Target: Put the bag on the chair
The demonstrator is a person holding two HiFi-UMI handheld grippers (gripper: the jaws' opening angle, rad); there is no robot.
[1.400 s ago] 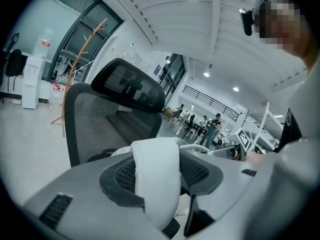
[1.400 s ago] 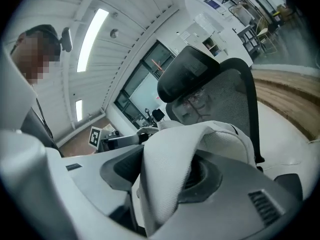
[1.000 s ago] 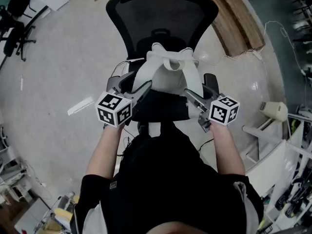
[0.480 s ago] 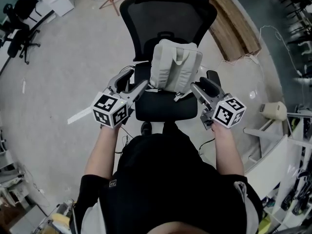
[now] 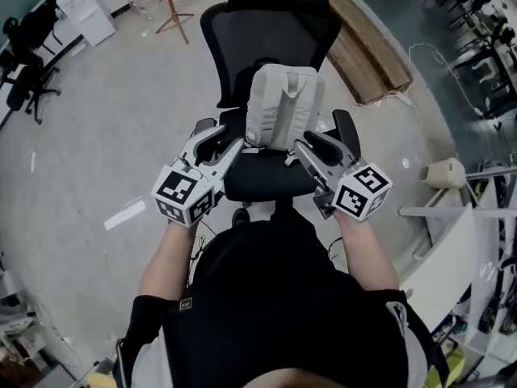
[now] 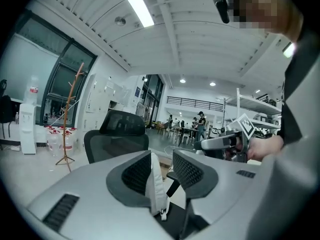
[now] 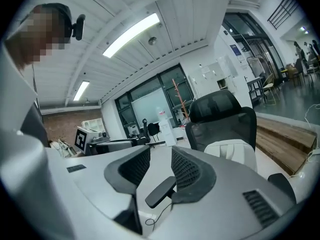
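A pale grey backpack [image 5: 283,107] stands upright on the seat [image 5: 271,176] of a black mesh office chair [image 5: 266,31] and leans on the backrest. My left gripper [image 5: 220,141] hovers at the seat's left front, a little apart from the bag. At the seat's right front, beside the armrest [image 5: 346,132], is my right gripper [image 5: 317,152]. Both sets of jaws are closing with nothing between the pads. In the left gripper view the bag [image 6: 156,184] shows edge-on beyond the gripper [image 6: 161,169]. In the right gripper view the bag [image 7: 232,151] sits right of the gripper [image 7: 156,166].
A long wooden board [image 5: 367,47] lies on the floor right of the chair. A wooden coat stand [image 5: 174,6] and a white cabinet [image 5: 81,6] are at the back left. White shelving [image 5: 452,241] and a pale roll [image 5: 443,172] are on the right.
The bag has gone from hanging between the grippers to standing on the seat. Both grippers have let go and drawn back towards me, and their jaws stand narrower.
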